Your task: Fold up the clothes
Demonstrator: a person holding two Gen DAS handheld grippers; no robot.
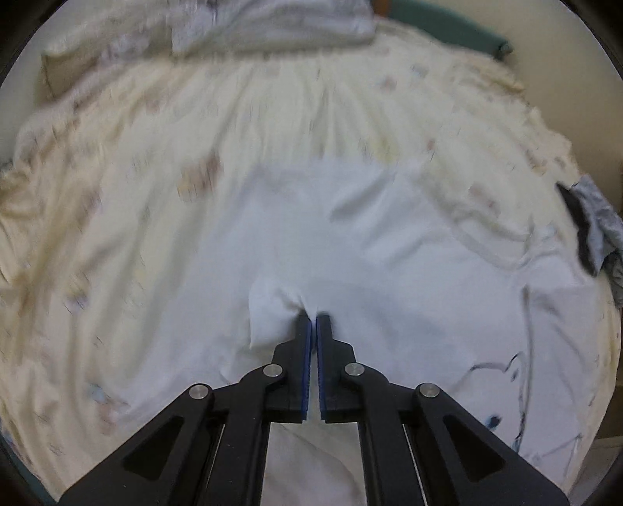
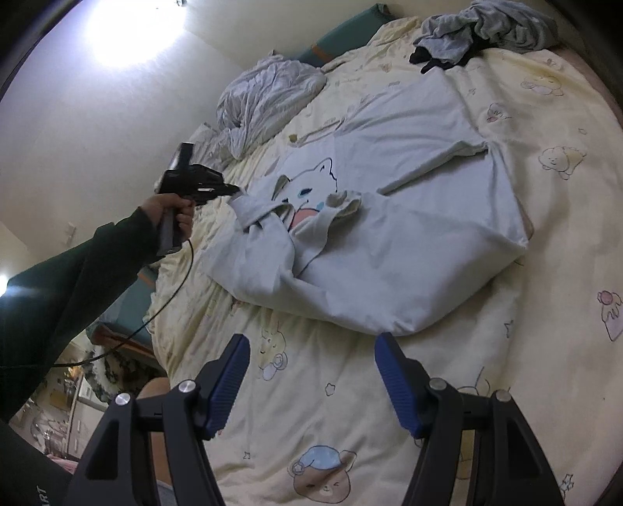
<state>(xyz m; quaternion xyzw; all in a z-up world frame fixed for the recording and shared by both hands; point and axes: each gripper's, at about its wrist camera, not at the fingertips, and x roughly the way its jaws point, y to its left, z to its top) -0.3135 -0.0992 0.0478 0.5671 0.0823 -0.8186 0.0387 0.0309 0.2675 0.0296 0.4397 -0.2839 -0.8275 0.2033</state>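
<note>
White cotton T-shirt with cat print (image 2: 389,233): spread mid-bed on cream cartoon-print quilt (image 2: 350,408), partly folded, one side turned in, more folds probably left. Left gripper (image 1: 313,317) clamped on sleeve edge. Right gripper (image 2: 311,350) spread apart, empty, near hem. Grey clothes heap (image 2: 479,31) unfolded.

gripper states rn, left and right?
Left gripper: closed, pinching a fold of the white t-shirt.
Right gripper: open, holding nothing, above the bedsheet near the shirt's edge.

Left gripper (image 2: 233,191) pinches white shirt (image 2: 409,241) sleeve (right gripper (image 2: 311,373) spread).
</note>
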